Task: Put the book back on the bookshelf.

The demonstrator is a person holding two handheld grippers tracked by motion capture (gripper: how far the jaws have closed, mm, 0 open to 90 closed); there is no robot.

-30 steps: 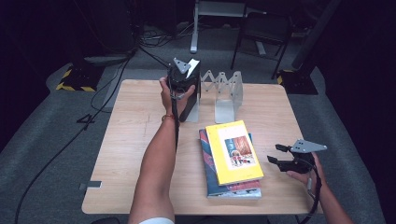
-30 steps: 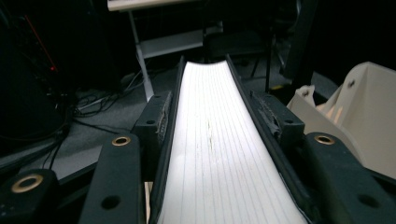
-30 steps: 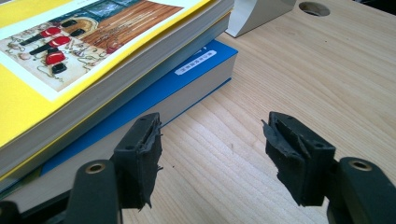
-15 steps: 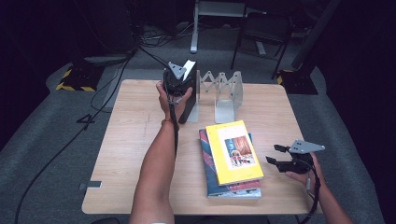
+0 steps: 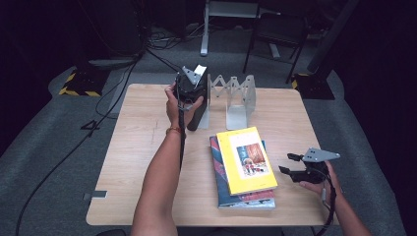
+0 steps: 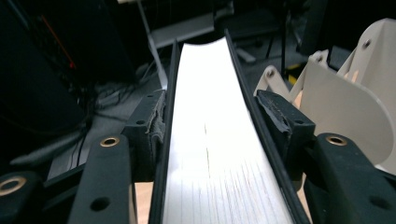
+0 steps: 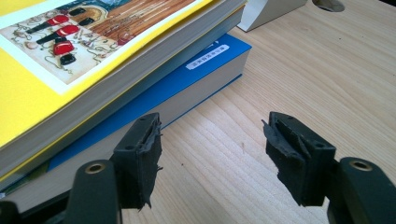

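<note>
- Both forearms bare; a thin bracelet [image 5: 173,130] circles the left wrist.
- Left gripper [image 6: 210,126]: black jaws, brass-ringed screw holes, frayed dark pads.
- Right gripper [image 7: 212,140]: matching black jaws, grey three-cornered plate [image 5: 320,155] on top, black cable trailing.

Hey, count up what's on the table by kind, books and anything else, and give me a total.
Books: 3, namely the black book, the yellow book and the blue book under it
Metal book rack: 1
Total: 4; whether the stack hides another book I cannot tell.
</note>
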